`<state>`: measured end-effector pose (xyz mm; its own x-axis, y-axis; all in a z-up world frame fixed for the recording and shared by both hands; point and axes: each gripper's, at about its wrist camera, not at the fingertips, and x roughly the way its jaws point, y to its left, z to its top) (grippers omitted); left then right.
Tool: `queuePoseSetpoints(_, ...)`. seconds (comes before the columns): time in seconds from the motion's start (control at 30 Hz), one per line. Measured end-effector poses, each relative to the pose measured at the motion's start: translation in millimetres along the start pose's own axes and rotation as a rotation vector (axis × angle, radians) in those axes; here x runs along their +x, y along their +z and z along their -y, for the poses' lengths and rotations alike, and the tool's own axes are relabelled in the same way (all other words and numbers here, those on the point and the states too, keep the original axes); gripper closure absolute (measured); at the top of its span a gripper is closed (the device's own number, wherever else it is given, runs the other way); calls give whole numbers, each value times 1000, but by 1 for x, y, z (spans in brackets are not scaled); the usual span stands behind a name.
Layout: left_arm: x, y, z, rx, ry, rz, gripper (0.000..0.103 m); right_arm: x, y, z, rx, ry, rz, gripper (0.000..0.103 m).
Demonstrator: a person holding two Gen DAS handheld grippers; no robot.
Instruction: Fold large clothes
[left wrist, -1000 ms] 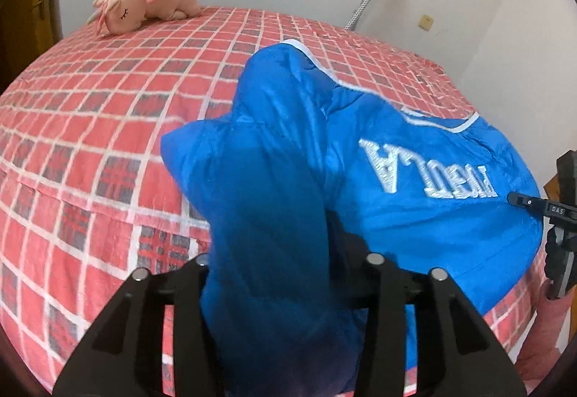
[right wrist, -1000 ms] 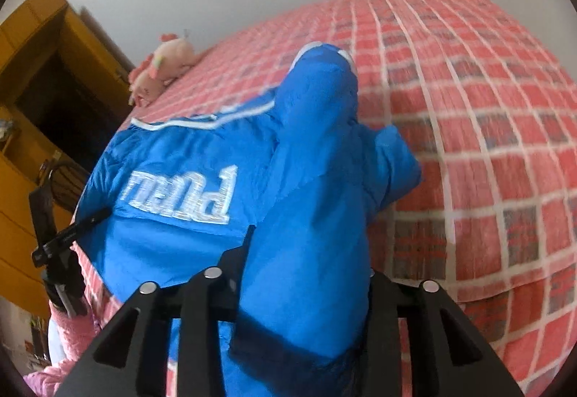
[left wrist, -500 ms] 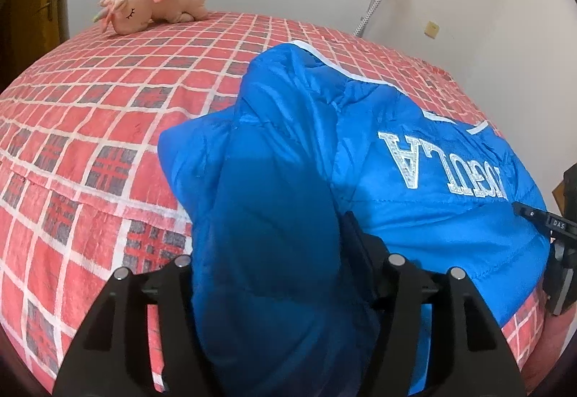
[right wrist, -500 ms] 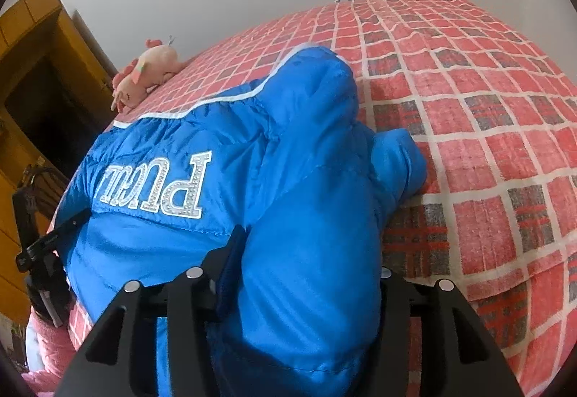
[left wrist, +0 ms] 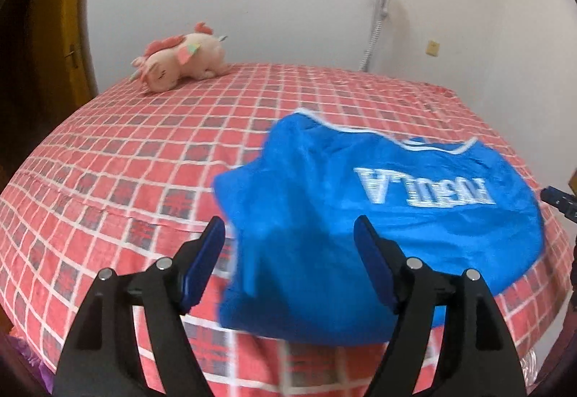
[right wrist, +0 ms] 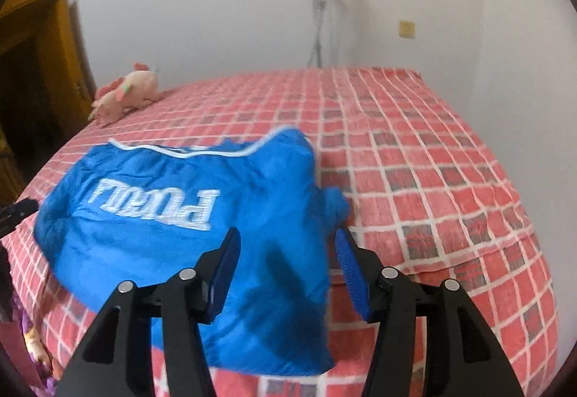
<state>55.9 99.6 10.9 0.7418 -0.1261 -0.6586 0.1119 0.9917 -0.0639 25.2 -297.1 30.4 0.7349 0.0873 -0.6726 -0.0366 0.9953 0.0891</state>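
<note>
Opening wide, left gripper (left wrist: 290, 238) and right gripper (right wrist: 286, 245) both hang free above the blue jacket (left wrist: 378, 216), nothing pinched, bed (left wrist: 144, 151) beneath.

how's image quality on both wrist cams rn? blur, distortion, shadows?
Left wrist: strong fisheye bowing of the bed, dark vignette at the corners, motion smear on the near edge of the blue jacket; plush toy fairly sharp. Right wrist: blurrier overall, wall pole ghosted, jacket lettering soft. Both: soft indoor light, mild finger shadows on the fabric, no glare.
</note>
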Motion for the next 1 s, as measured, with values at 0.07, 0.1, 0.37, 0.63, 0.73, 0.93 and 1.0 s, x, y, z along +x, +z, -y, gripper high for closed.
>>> queuePoseSetpoints(0.07, 0, -3, 16, 21, -11, 6, 30, 3, -4, -11, -22, 19, -6, 52)
queuePoseSetpoints(0.1, 1, -5, 26, 36, -19, 6, 30, 7, -7, -16, -35, 26, -15, 54)
queuePoseSetpoints(0.37, 40, -20, 53, 63, -20, -79, 30, 27, -23, -22, -45, -23, -35, 60)
queuePoseSetpoints(0.63, 60, -33, 51, 50, -14, -104, 29, 55, -37, -10, -11, 0, -73, 61)
queuePoseSetpoints(0.73, 63, -34, 52, 48, -14, -102, 29, 59, -39, -9, -5, 5, -69, 62)
queuePoseSetpoints(0.93, 62, -32, 51, 28, -12, -106, 30, 60, -36, -9, -4, 3, -73, 62)
queuePoseSetpoints(1.0, 57, -29, 49, 17, -24, -117, 30, 56, -33, -9, 0, 5, -74, 61)
